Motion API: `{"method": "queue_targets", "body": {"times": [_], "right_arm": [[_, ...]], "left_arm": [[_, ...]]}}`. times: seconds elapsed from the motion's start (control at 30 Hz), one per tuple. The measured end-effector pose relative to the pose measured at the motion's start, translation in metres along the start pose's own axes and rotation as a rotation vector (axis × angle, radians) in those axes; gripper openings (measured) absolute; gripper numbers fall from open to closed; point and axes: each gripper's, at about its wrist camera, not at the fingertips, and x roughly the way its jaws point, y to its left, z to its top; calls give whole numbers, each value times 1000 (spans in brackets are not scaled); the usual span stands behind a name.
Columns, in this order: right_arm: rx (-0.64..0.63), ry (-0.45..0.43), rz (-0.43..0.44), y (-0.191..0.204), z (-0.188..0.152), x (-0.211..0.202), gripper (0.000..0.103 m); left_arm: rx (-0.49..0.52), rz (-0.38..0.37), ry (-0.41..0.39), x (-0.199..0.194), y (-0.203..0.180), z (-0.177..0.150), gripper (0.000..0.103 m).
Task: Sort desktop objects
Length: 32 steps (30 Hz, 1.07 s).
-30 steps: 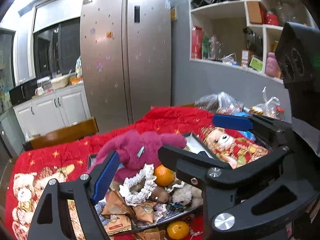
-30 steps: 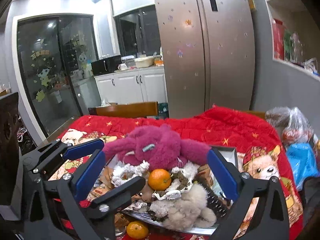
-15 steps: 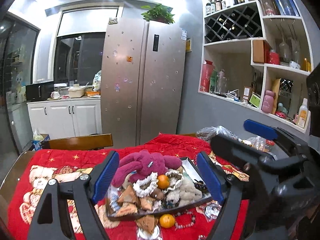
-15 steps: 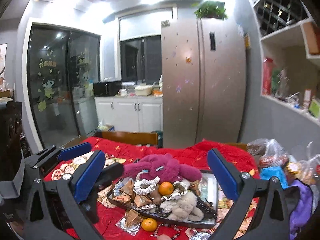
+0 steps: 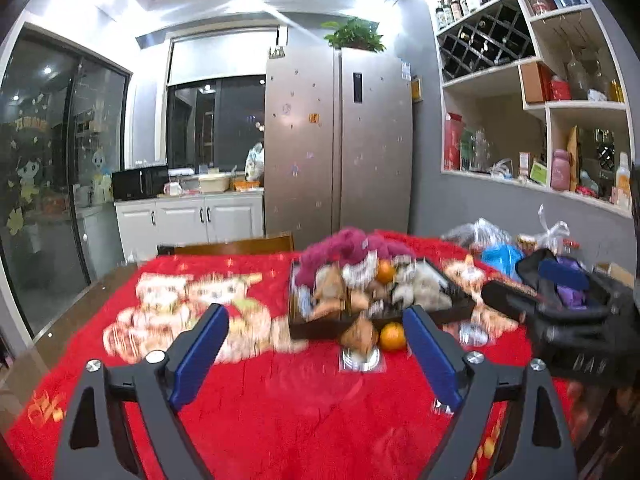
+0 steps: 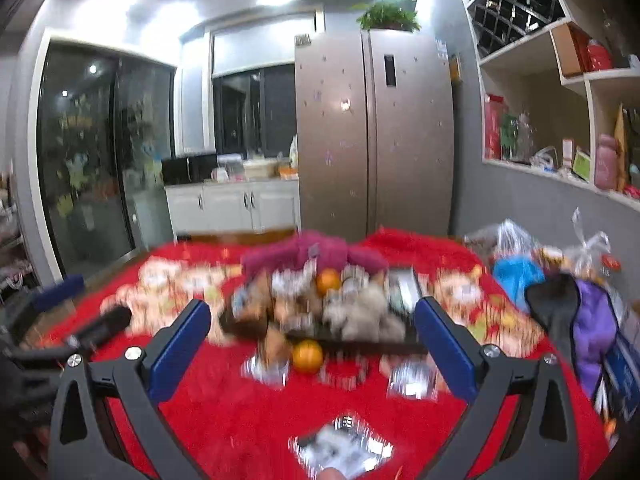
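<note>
A dark tray (image 5: 320, 330) (image 6: 372, 346) heaped with small things stands mid-table on the red cloth, blurred. A magenta plush (image 5: 344, 246) (image 6: 316, 250) lies on its far end, and an orange (image 5: 385, 271) (image 6: 329, 282) sits in the heap. Another orange (image 5: 393, 336) (image 6: 307, 356) lies on the cloth at the tray's near side. My left gripper (image 5: 316, 346) hovers well short of the tray, its jaws opening with nothing between them. My right gripper (image 6: 316, 346) is open and empty, equally far back.
Foil packets (image 6: 344, 446) lie on the cloth near me. Plastic bags (image 5: 484, 236), a blue bag (image 6: 516, 276) and a purple bag (image 6: 592, 328) crowd the right side. A wooden chair back (image 5: 232, 246) stands behind the far edge, before a fridge (image 5: 340, 140).
Both grippers have drawn back from the tray, which was right under the fingers and now sits further off. The left jaws stand wider apart.
</note>
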Motion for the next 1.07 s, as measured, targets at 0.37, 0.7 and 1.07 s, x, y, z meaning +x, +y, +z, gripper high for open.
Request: {"method": "queue_targets", "body": {"times": [0.37,0.7,1.07], "right_arm": [[87,46,-64,5,-75,3,103],[54,-25,-114,11,-74,-7,103],[-1,19,-89,21,-75,4,103]], "left_arm": [[-27,20,-41,-1,6,-43,103],[-67,49,-4,-5,14,-48,103],[-133,1,33,-3,28,-51,103]]}}
